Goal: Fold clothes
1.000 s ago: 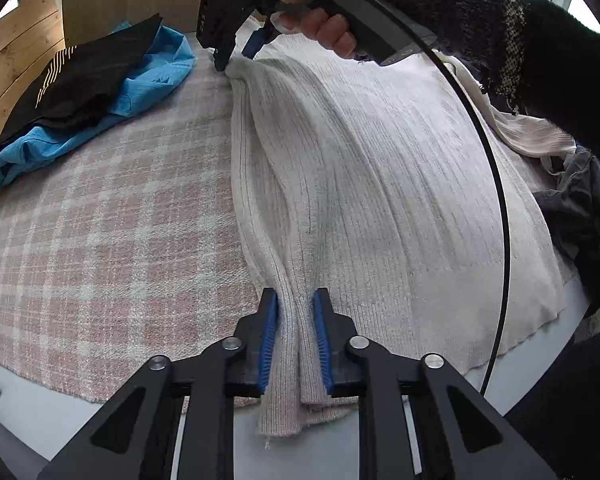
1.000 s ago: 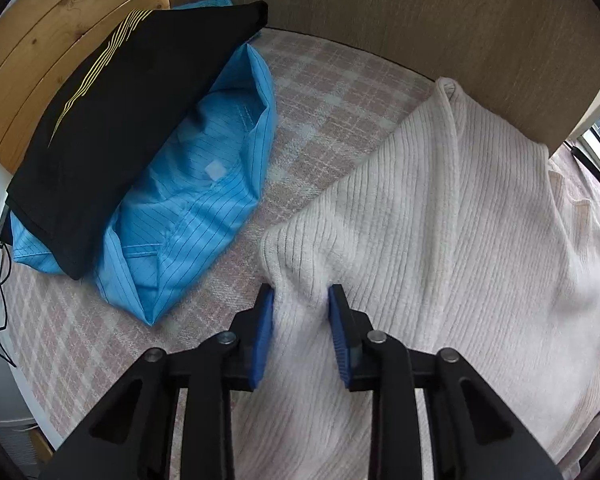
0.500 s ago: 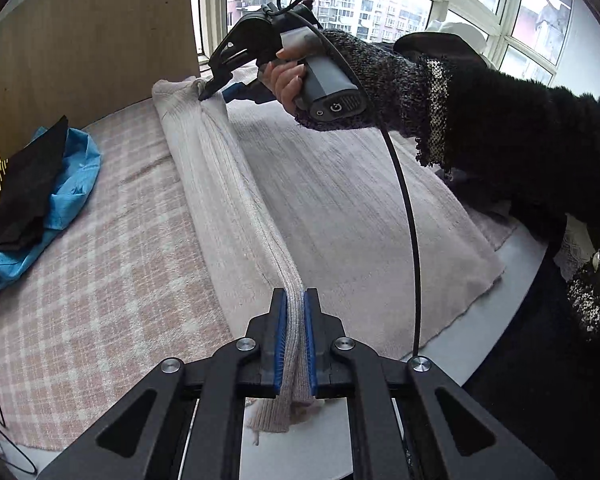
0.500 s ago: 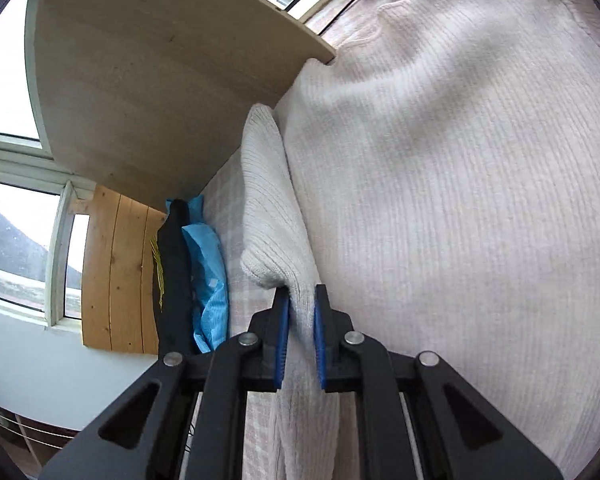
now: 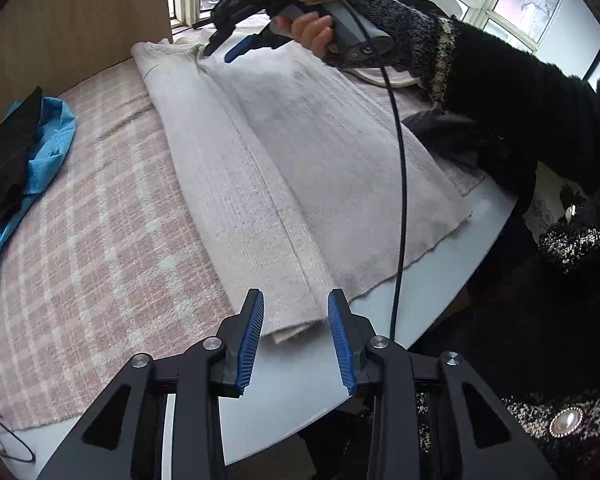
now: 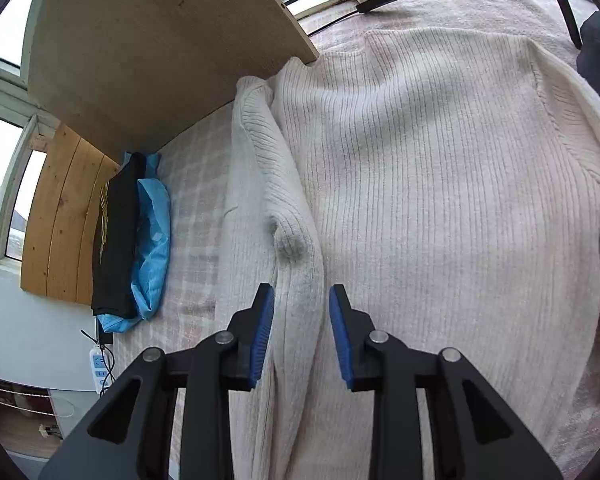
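Observation:
A cream ribbed sweater (image 5: pixel 308 152) lies flat on the pink plaid cloth (image 5: pixel 100 240), its left side folded over onto the body as a long strip (image 5: pixel 236 184). My left gripper (image 5: pixel 296 332) is open just above the strip's hem end near the table edge. My right gripper (image 6: pixel 302 328) is open above the folded sleeve (image 6: pixel 276 208) near the shoulder. It also shows in the left wrist view (image 5: pixel 220 46), held open at the far end of the sweater.
A folded black garment (image 6: pixel 114 232) on a blue one (image 6: pixel 152 240) sits at the left of the cloth. A wooden board (image 6: pixel 160 40) stands behind. A dark garment (image 5: pixel 444 136) lies at the right. The white table edge (image 5: pixel 300 392) is close in front.
Both grippers were shut on the sweater's left edge and carried it over onto the body. Both have now opened and let it go, and the fold lies flat.

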A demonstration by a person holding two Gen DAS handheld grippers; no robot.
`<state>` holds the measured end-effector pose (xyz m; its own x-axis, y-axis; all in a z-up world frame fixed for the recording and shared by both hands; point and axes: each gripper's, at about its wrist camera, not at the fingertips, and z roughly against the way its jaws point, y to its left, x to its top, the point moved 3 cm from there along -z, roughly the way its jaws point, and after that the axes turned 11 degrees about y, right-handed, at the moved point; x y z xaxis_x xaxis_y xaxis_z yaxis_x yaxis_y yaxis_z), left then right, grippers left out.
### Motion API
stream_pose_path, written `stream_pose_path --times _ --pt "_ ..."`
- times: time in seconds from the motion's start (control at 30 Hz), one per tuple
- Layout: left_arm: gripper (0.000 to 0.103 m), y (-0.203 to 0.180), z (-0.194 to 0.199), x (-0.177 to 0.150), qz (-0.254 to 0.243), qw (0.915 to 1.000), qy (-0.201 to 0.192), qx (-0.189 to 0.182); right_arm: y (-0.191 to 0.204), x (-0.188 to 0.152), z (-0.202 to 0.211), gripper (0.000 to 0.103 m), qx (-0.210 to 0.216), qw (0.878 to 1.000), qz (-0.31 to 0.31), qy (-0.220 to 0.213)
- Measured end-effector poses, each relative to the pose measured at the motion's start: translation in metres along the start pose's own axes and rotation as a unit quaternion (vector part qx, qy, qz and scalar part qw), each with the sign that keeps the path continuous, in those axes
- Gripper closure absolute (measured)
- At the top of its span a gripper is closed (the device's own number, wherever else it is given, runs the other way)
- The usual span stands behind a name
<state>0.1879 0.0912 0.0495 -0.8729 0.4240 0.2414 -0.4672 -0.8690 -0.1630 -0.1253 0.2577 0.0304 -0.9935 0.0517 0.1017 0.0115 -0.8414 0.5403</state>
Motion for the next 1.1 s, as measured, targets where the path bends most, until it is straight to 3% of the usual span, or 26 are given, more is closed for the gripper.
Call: stream_pose_path --times 0.17,0.23,0.33,0.43,0.67,0.83,0.97,1.1 --pt "0.071 0.035 -0.012 0.014 0.061 0.9978 -0.026 -0.002 0.024 -0.024 0.013 0.074 0.008 0.999 0.042 -0.002" --pt "0.071 0.036 -0.027 0.025 0.059 0.9979 -0.029 -0.002 0.025 -0.030 0.012 0.074 -0.007 0.999 0.043 -0.001" --pt "0.070 0.034 -0.054 0.033 0.042 0.9990 0.001 -0.015 0.022 -0.041 0.012 0.074 -0.021 0.999 0.035 -0.002" --pt "0.071 0.035 -0.043 0.032 0.038 0.9990 -0.003 -0.023 0.011 -0.060 0.029 0.074 -0.033 0.999 0.032 -0.008" --pt "0.071 0.053 0.017 0.038 0.035 0.9975 -0.057 -0.021 -0.038 -0.123 0.147 0.074 -0.078 0.989 -0.038 -0.119" --pt "0.071 0.056 0.036 0.071 0.000 0.9962 -0.082 -0.027 -0.048 -0.158 0.235 0.070 -0.171 0.969 -0.041 -0.173" --pt "0.069 0.044 0.046 0.098 -0.015 0.9946 -0.098 -0.030 -0.054 -0.164 0.283 0.067 -0.231 0.956 -0.018 -0.181" --pt "0.068 0.017 0.045 0.124 -0.010 0.9930 -0.109 -0.044 -0.072 -0.142 0.291 0.060 -0.262 0.955 0.036 -0.133"
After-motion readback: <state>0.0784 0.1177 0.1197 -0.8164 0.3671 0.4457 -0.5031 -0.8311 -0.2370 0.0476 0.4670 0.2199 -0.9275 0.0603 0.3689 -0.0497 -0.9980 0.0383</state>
